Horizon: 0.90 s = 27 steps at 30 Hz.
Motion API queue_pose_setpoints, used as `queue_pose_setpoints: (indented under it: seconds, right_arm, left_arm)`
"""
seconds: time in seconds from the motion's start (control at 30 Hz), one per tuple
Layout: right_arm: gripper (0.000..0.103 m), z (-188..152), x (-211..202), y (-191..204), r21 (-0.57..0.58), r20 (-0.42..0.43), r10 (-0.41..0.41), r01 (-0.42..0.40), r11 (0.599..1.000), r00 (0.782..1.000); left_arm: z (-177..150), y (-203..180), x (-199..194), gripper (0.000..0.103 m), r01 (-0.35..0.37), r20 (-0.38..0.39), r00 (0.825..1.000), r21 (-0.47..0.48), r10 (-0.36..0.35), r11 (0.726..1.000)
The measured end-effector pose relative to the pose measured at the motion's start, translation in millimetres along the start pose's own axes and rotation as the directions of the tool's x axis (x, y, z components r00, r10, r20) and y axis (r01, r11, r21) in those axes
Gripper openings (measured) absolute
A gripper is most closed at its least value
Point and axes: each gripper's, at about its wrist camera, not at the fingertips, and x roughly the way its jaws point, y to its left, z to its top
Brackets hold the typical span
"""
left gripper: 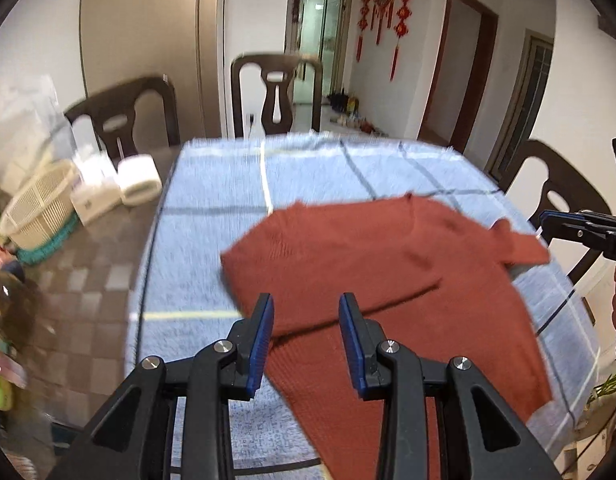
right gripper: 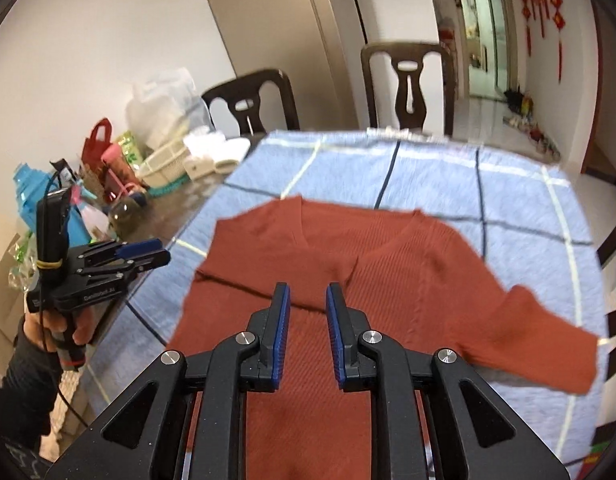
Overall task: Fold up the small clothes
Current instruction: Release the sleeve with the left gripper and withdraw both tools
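Blue-padded jaws of the right gripper point(right gripper: 306, 308) and left gripper point(left gripper: 305, 316) hung slightly apart and empty above the red sweater point(right gripper: 388, 264), which lay spread on the blue blanket point(right gripper: 520, 184) covering the worktop, seemingly for folding.

Rust-red ribbed V-neck sweater point(right gripper: 388, 272), partly folded, flat on blue checked cloth point(right gripper: 520, 184)
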Motion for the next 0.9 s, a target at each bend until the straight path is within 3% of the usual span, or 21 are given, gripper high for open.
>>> queue_pose_setpoints:
  seconds: [0.13,0.33,0.43,0.67,0.9]
  right_arm:
    - [0.019,7.7,-16.6,1.2,-0.004,0.018,-0.013,0.013,1.0,1.0]
    - [0.023,23.2,-28.9,-2.1,-0.026,0.044,-0.036,0.038,0.999,0.998]
    - [0.031,17.3,-10.4,-9.8,-0.003,0.044,-0.024,0.024,1.0,0.999]
    - [0.031,-21.3,77.3,-23.2,0.034,-0.065,0.037,-0.034,0.999,0.997]
    - [0.029,-20.5,125.3,-22.2,0.042,-0.1,0.082,-0.078,0.996,0.992]
  left_arm:
    - [16.5,-11.3,-19.7,0.037,-0.022,0.03,0.999,0.023,0.021,0.999]
    - [42.1,-28.6,-18.3,0.037,-0.047,0.043,0.998,0.066,0.045,0.997]
    - [43.0,-34.6,-4.7,0.041,-0.053,0.065,0.997,0.076,0.048,0.996]
    - [7.4,-21.4,62.0,0.042,-0.028,-0.035,0.999,0.013,0.028,1.0]
    - [-16.6,3.4,99.8,0.042,-0.034,-0.095,0.995,-0.078,0.027,0.996]
